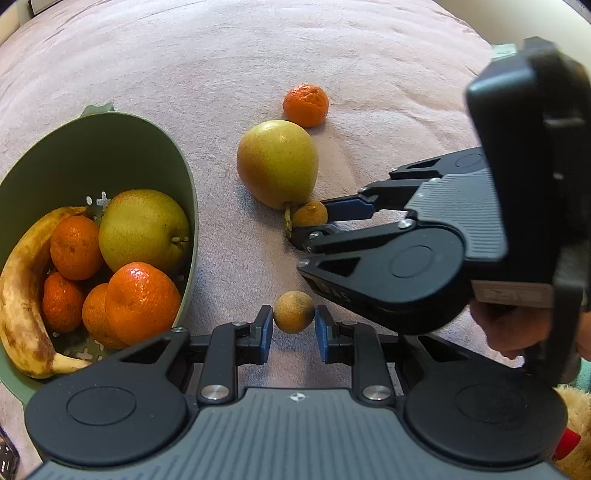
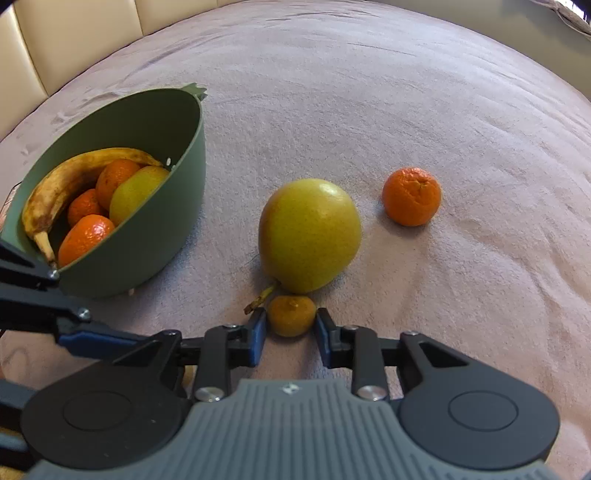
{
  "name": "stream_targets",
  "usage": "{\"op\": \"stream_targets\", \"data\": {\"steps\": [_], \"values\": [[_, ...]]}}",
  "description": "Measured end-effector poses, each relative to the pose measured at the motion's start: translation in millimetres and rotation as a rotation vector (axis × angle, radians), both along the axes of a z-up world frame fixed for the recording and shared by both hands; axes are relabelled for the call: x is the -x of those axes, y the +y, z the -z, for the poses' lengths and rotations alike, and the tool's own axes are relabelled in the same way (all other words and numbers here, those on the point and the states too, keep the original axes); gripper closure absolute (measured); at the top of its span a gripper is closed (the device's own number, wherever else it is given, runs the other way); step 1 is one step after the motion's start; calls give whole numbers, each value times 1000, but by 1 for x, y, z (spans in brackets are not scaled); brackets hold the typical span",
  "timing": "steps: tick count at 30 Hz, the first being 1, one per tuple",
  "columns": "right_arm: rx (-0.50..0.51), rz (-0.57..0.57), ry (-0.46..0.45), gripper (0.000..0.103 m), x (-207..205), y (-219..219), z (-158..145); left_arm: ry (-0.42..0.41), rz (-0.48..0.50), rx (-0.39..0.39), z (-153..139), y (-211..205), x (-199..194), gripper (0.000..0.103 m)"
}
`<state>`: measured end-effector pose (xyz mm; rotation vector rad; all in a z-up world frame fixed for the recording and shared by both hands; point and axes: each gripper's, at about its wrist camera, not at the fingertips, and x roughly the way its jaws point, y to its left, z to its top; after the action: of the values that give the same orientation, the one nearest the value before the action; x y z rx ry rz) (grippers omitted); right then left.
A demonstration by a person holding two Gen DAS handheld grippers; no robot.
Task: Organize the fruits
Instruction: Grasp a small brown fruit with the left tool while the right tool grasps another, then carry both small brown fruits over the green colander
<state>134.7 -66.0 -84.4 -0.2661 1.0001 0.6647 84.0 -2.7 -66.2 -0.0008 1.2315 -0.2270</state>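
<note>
A green bowl [image 1: 184,177] [image 2: 177,206] holds a banana [image 1: 22,295], a pear and several mandarins. On the pink cloth lie a yellow pear [image 1: 277,162] [image 2: 310,232], a mandarin [image 1: 306,105] [image 2: 412,195] and two small brownish round fruits. My left gripper [image 1: 293,325] has its blue pads on both sides of one small fruit [image 1: 293,312], touching or nearly touching it. My right gripper [image 2: 291,325] [image 1: 314,227] brackets the other small fruit [image 2: 291,314] [image 1: 309,213], beside the pear's stem, with its pads close to its sides.
The pink cloth [image 2: 369,92] covers the whole surface. A beige padded backrest [image 2: 55,33] stands at the far left. A plush toy [image 1: 574,439] sits at the left wrist view's lower right. A hand [image 1: 517,328] holds the right gripper.
</note>
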Motion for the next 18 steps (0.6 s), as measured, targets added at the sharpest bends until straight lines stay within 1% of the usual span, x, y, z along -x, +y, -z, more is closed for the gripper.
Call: {"op": "stream_targets", "data": {"steps": [7, 18], "values": [[12, 2, -9, 78, -2, 6, 0, -3, -3, 5, 0, 3, -1, 76], [53, 20, 6, 78, 9, -2, -16, -20, 19, 22, -7, 3, 5, 76]]}}
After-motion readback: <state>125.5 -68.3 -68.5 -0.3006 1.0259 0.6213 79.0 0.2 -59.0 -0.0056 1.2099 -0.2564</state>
